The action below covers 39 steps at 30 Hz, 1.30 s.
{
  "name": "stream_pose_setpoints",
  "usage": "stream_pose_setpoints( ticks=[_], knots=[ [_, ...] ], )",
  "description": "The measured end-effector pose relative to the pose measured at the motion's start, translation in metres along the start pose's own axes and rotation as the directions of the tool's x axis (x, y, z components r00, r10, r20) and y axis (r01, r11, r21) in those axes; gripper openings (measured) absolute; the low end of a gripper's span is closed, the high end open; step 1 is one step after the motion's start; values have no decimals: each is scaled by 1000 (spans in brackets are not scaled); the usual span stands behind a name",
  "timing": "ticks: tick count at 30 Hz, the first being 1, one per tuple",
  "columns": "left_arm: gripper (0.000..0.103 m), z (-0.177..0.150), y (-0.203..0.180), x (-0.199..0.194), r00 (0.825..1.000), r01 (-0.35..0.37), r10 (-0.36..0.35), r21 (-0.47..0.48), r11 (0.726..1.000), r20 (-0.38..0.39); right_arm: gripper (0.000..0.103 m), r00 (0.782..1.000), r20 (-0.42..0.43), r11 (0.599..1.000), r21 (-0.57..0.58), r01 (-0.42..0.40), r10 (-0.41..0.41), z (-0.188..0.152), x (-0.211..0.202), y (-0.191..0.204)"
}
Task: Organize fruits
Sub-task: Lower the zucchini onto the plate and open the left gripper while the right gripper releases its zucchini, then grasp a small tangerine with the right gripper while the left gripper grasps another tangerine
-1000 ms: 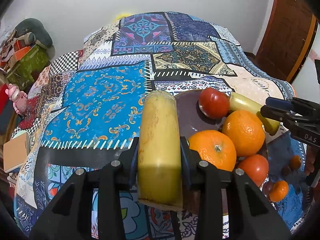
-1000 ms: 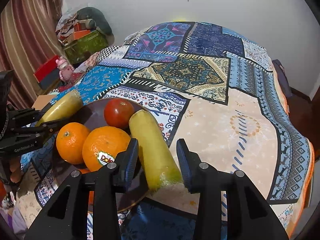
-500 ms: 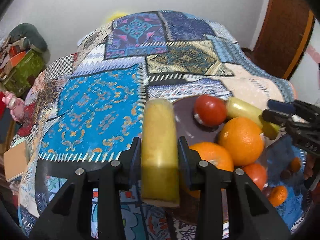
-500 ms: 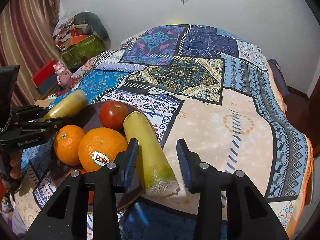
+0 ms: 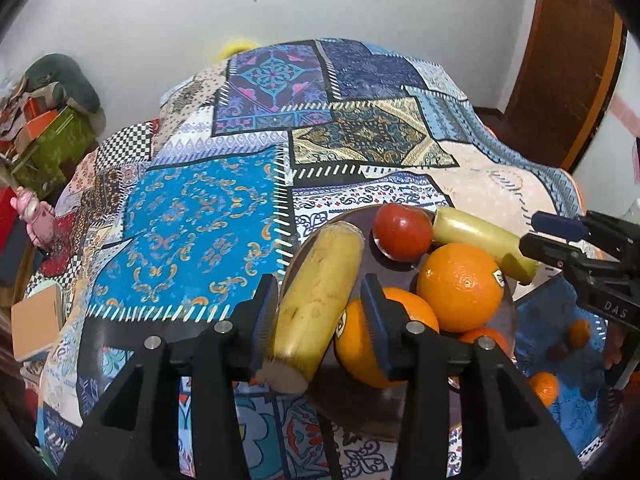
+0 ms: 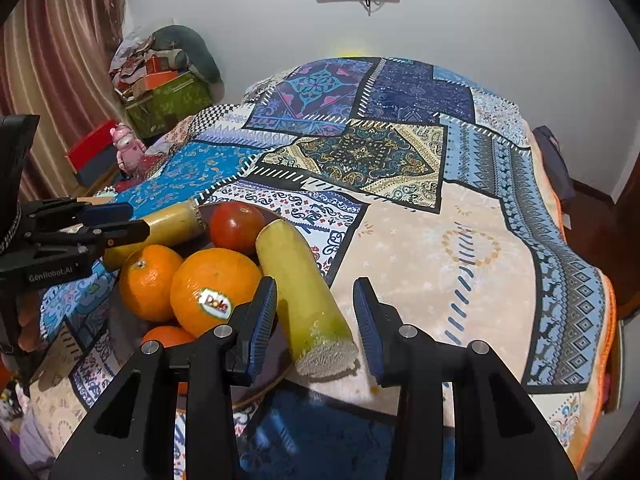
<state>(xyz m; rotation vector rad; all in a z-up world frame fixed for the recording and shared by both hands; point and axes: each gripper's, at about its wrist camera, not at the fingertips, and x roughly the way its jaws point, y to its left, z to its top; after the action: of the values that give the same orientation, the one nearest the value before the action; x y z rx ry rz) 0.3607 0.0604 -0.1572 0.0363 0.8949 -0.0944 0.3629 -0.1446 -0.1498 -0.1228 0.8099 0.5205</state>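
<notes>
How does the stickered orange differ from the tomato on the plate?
The stickered orange is orange, dimpled and larger; the tomato is red, glossy and smaller. The orange bears a Dole label; the tomato shows none. Both are round and sit on the dark plate.

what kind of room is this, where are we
Most likely a bedroom at home: a patchwork quilt covers what looks like a bed, a striped curtain hangs on the left, and clothes and boxes are piled in the corner.
</notes>
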Motion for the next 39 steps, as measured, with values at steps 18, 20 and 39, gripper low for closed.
stream_pose_setpoints(
  ticks=[18,20,39],
  knots=[
    [71,-52,-24,-84,996,-3,3,6,1000,87,44,998,52,999,33,17,-19,-31,-73,5],
    [78,-58,-29,-87,996,11,-11,1,1000,86,44,999,45,999,36,28,-30,-39,-80,3],
    [80,-89,-102,-83,989,140,-142,48,989,37,44,995,-65,984,159,85,-75,-115,-89,-42]
  ],
)
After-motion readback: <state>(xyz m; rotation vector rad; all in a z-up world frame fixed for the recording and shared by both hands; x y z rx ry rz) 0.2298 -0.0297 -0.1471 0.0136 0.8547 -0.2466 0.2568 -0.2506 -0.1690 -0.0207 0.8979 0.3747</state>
